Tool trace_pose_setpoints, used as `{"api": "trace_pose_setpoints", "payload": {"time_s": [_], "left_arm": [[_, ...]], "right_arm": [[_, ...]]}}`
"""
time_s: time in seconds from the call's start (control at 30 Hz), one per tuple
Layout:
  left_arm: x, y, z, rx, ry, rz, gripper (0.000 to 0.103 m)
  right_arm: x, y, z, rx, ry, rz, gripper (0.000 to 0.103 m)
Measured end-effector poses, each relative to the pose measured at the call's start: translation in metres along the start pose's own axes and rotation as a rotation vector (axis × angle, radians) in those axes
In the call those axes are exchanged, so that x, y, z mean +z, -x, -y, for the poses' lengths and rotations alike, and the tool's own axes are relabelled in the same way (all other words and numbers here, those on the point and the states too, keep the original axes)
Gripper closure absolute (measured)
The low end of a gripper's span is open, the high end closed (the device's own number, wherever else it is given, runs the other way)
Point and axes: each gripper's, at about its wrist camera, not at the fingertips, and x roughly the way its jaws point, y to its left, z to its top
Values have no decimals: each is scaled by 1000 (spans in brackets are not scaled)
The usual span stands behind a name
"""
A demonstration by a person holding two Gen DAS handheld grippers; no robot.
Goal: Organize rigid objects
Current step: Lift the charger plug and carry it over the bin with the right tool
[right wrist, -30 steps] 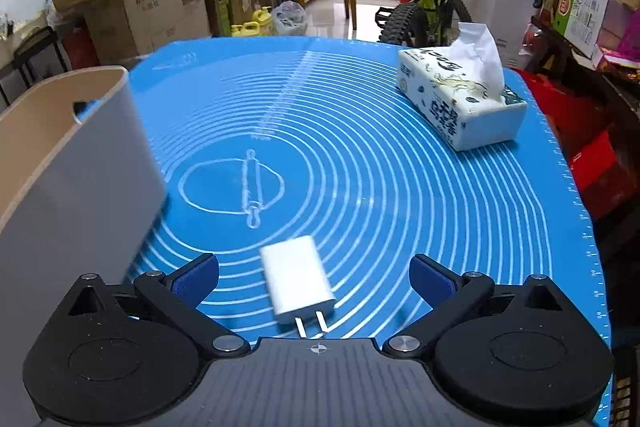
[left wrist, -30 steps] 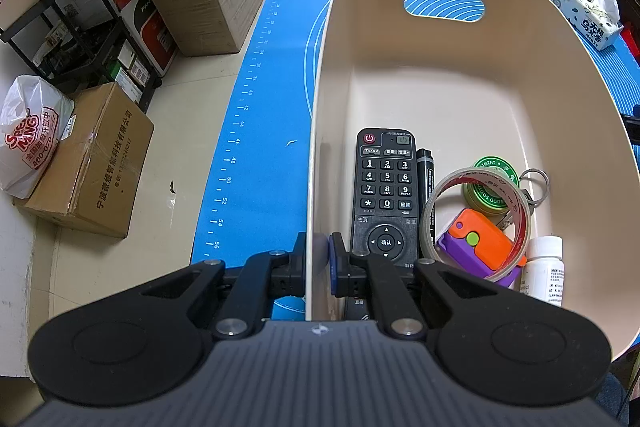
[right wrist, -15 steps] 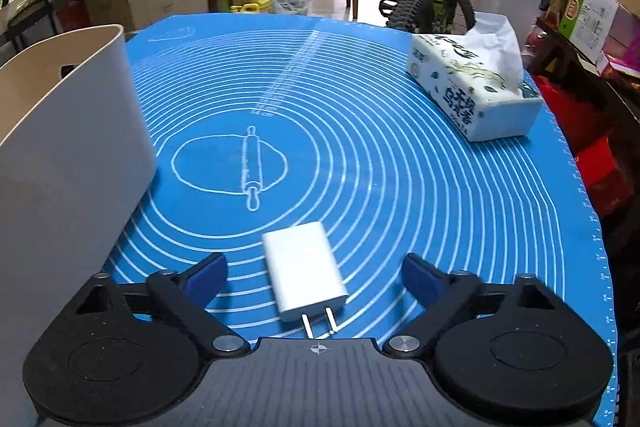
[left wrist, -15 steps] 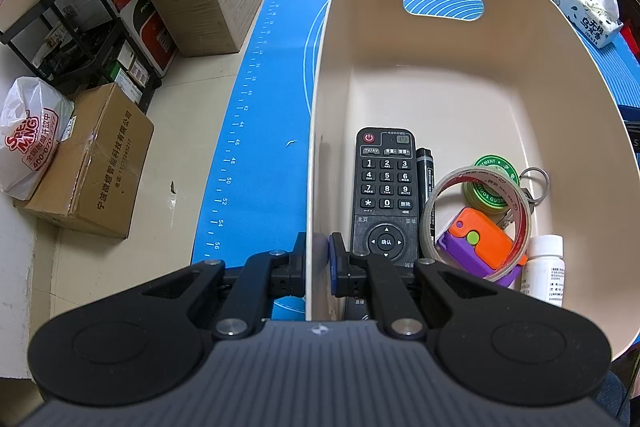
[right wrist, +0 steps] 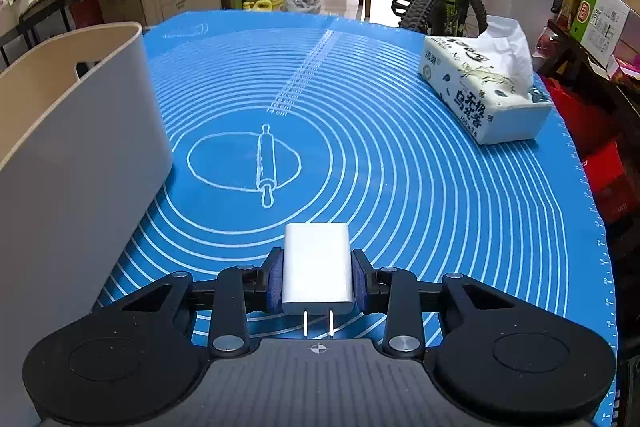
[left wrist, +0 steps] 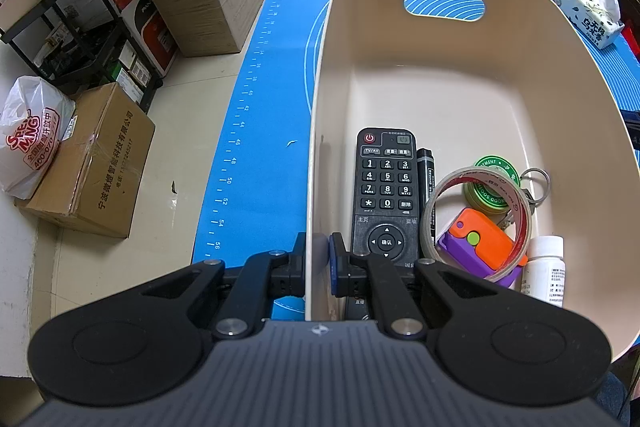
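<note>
My right gripper (right wrist: 318, 279) is closing its jaws on a white plug charger (right wrist: 317, 259) that lies on the blue mat (right wrist: 420, 187). Both blue pads touch its sides, and its prongs point back at the camera. My left gripper (left wrist: 318, 263) is shut on the near wall of the cream bin (left wrist: 440, 75), one finger outside and one inside. In the bin lie a black remote (left wrist: 386, 187), a black marker (left wrist: 426, 179), a tape roll (left wrist: 522, 215), a green tin (left wrist: 496, 183), an orange and purple toy (left wrist: 480, 243), a white bottle (left wrist: 546, 275) and a key ring (left wrist: 536, 183).
The bin's outer wall (right wrist: 80, 155) stands close to the left of the charger. A tissue pack (right wrist: 480, 87) lies at the mat's far right. Cardboard boxes (left wrist: 92, 167) and a plastic bag (left wrist: 28, 143) crowd the floor left of the table; a bicycle (right wrist: 448, 3) stands beyond.
The right gripper's jaws have come in from wide open onto the charger's sides, and the charger now lies straight between them. The left gripper has kept its hold on the bin wall.
</note>
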Motion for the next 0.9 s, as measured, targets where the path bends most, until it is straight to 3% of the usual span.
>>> {"api": "trace_pose_setpoints", "payload": {"time_s": [0.53, 0.9], "left_arm": [[0, 0, 1, 0, -1, 0, 92], [0, 0, 1, 0, 0, 0, 92]], "right_arm": [[25, 71, 4, 57, 6, 157, 60], [52, 116, -60, 183, 78, 261, 60]]}}
